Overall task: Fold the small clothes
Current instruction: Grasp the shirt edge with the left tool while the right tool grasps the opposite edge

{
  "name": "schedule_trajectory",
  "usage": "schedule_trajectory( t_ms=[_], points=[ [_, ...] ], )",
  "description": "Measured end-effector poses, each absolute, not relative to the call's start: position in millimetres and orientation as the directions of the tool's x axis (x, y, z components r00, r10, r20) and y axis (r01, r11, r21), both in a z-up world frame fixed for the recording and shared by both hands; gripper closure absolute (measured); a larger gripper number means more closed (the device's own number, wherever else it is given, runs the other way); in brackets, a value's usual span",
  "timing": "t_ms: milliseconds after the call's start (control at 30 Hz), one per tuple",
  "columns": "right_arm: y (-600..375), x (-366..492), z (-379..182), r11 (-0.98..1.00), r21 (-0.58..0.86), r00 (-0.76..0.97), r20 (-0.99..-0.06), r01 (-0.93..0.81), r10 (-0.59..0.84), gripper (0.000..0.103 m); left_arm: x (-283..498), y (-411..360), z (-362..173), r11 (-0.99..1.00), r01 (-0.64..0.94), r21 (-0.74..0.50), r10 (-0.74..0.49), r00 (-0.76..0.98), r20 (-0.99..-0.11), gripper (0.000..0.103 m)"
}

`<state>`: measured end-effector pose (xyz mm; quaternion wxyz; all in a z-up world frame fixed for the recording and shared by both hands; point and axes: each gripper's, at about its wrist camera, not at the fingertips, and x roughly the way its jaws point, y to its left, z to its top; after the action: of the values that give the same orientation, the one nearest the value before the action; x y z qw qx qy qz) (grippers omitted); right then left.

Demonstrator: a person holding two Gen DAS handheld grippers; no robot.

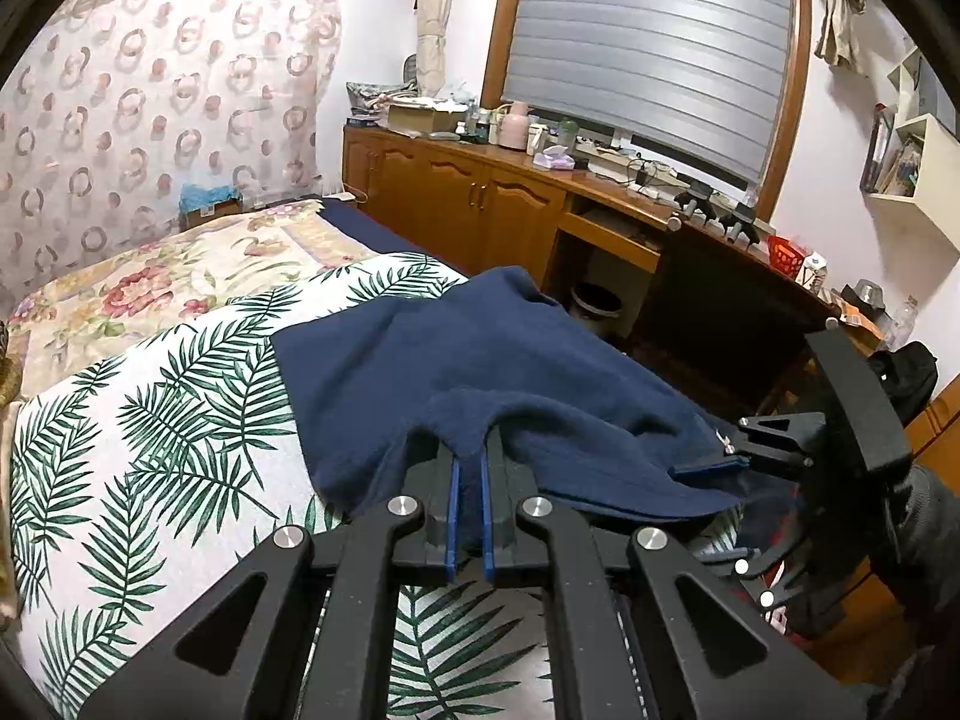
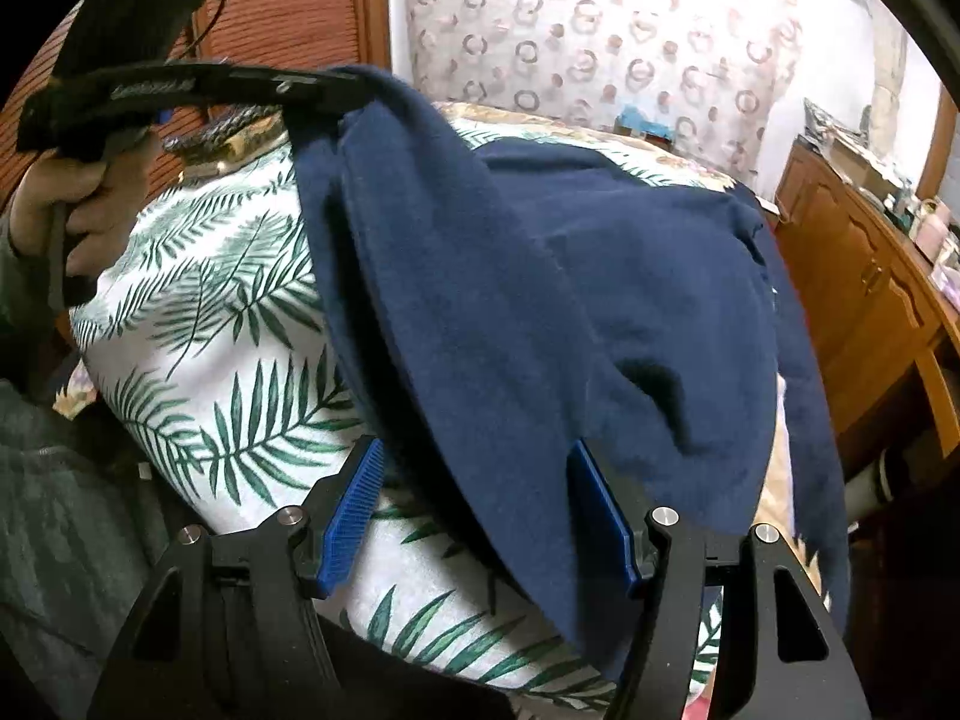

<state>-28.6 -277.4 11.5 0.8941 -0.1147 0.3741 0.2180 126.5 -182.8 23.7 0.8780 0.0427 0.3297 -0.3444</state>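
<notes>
Navy fleece garment point(image 1: 480, 360) lies on the leaf-print bed point(image 1: 180, 420) near its side edge. Left tongs point(image 1: 470, 468) pinch a lifted fold; right tongs point(image 2: 480, 510) gape wide around a loose hem, which may slip out unless they close.

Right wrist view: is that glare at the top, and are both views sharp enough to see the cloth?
Right wrist view: the patterned curtain is blown out white at top right, while the navy garment shows little fold detail. Left wrist view: evenly lit and sharp, with the garment pinched in the left claw. Both views bend straight edges heavily, as on the window frame.
</notes>
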Motion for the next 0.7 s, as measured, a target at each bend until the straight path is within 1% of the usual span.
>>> schedule_trajectory(
  t_ms=[233,333,367,433,467,500,533,633,700],
  points=[
    [-268.9,-25.6,6.9,0.867,-0.103,0.625,-0.735,-0.488,0.264,0.037,130.0,-177.3,16.0,0.768,0.619,-0.164,-0.569,0.541,-0.620,0.097],
    [-270.4,-23.5,6.4,0.870,-0.093,0.622,-0.736,-0.485,0.268,0.038,128.1,-175.3,14.4,0.770,0.618,-0.158,-0.565,0.545,-0.620,0.097],
    [-271.3,-23.6,6.5,0.868,-0.096,0.624,-0.734,-0.487,0.268,0.042,127.6,-175.2,14.3,0.772,0.617,-0.154,-0.562,0.548,-0.620,0.097],
    [-272.5,-21.9,5.3,0.872,-0.126,0.636,-0.734,-0.473,0.239,0.066,125.3,-174.7,13.8,0.773,0.616,-0.154,-0.562,0.549,-0.619,0.097],
    [-274.9,-20.9,5.3,0.876,-0.134,0.642,-0.732,-0.464,0.228,0.072,124.9,-174.1,13.5,0.772,0.616,-0.156,-0.562,0.549,-0.619,0.097],
    [-277.5,-19.8,6.4,0.880,-0.132,0.646,-0.729,-0.456,0.226,0.084,124.8,-173.4,13.2,0.772,0.616,-0.156,-0.562,0.549,-0.619,0.097],
    [-280.2,-19.0,8.7,0.884,-0.125,0.650,-0.724,-0.451,0.230,0.091,124.8,-173.2,13.3,0.772,0.616,-0.157,-0.563,0.548,-0.619,0.097],
    [-287.4,-16.7,23.9,0.901,-0.110,0.680,-0.696,-0.420,0.232,0.095,123.8,-172.0,15.1,0.776,0.611,-0.156,-0.560,0.554,-0.617,0.097],
    [-284.8,-14.5,40.8,0.902,-0.164,0.718,-0.668,-0.398,0.196,0.095,124.3,-169.7,18.6,0.781,0.607,-0.149,-0.555,0.564,-0.611,0.097]
  ],
)
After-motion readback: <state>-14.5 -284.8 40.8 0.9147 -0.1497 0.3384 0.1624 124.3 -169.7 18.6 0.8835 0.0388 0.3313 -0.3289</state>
